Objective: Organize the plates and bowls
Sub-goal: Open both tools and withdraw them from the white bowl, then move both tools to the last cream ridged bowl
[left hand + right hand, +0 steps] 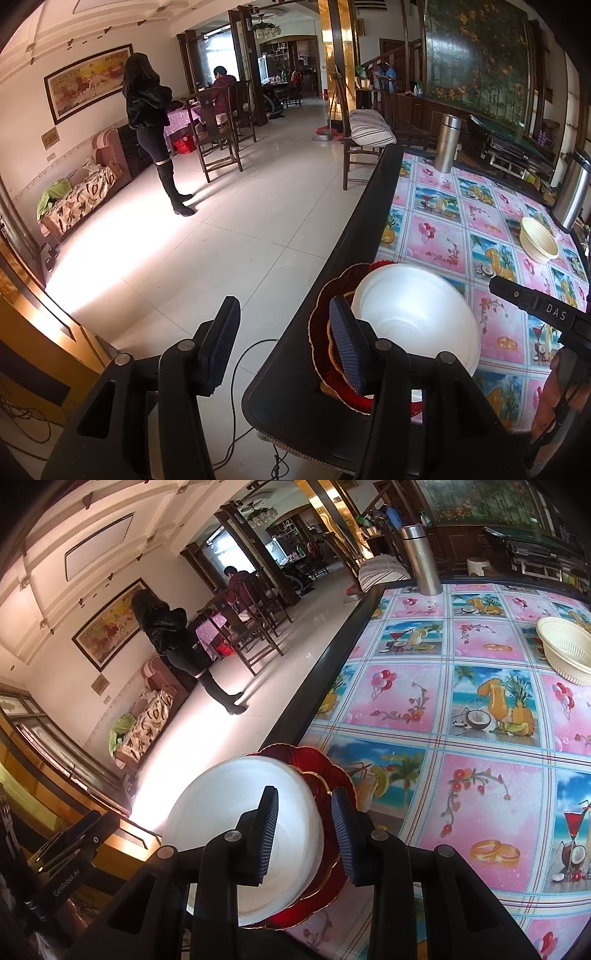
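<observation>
Most of the sorting looks done from where I stand: a white bowl [243, 827] sits on a red plate [325, 775] with a gold scalloped edge, and the pair rests at the near corner of the table [369, 206], right by its dark border. What seems left is the cream basket-like bowl [565, 653], which stands alone well apart toward the far side of the flowery tablecloth [487, 786]; I would guess it has yet to join the stack, though whether it belongs there I cannot say. The right gripper [304, 834] is low over the stack, angled forward and down, its jaws apart and straddling the rim where bowl and plate meet, one ribbed pad over the inside of the bowl and the other out over the plate; whether the pads touch anything I cannot tell. The left gripper [284, 347] hangs at the table's corner, jaws wide apart, its right pad just beside the edge of the plate and its left pad out over the tiled floor [221, 240], gripping nothing. A steel flask [447, 142] stands at the far edge of the table.
</observation>
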{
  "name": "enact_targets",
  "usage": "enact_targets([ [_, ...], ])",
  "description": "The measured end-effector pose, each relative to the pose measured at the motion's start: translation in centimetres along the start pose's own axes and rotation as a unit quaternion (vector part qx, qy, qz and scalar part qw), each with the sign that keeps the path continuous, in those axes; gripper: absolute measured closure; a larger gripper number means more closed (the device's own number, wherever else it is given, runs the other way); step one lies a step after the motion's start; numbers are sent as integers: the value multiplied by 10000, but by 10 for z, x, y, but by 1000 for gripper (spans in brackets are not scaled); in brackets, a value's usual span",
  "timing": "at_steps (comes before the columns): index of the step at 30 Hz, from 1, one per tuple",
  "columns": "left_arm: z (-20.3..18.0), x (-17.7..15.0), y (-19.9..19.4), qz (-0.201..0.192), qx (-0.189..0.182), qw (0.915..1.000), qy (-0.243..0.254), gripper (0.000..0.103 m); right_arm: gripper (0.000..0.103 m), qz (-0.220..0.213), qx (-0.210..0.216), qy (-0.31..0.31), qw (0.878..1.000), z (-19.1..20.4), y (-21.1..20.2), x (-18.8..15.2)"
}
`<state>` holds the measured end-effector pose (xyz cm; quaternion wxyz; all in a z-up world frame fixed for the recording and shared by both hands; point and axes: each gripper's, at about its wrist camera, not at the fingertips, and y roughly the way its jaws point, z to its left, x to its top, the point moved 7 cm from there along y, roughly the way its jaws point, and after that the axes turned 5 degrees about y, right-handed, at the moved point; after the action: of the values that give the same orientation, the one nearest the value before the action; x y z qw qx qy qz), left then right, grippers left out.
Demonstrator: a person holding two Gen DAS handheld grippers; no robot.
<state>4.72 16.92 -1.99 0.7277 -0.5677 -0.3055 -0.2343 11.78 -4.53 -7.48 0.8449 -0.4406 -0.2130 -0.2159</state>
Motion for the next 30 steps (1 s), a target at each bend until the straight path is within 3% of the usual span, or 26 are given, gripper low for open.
enact_targets([
  [3,-28,13,-5,-130,-200,9996,180,45,70,-146,-72,196,9997,-19,-10,10],
  [9,-134,29,-5,-71,-1049,9904,897,45,70,-337,-306,696,9965,-79,-31,24],
  [14,-232,34,16,419,-1758,9750,1297,45,70,-571,-480,1133,9908,-142,-59,34],
  [18,-300,43,46,1014,-2286,9608,1199,45,70,-774,-646,1528,9831,-200,-87,43],
  [25,-375,87,106,1261,-2026,9669,899,45,70,-1135,-900,2172,9653,-300,-134,83],
  [30,-414,109,143,1464,-2179,9631,594,45,70,-1250,-983,2425,9570,-346,-141,124],
])
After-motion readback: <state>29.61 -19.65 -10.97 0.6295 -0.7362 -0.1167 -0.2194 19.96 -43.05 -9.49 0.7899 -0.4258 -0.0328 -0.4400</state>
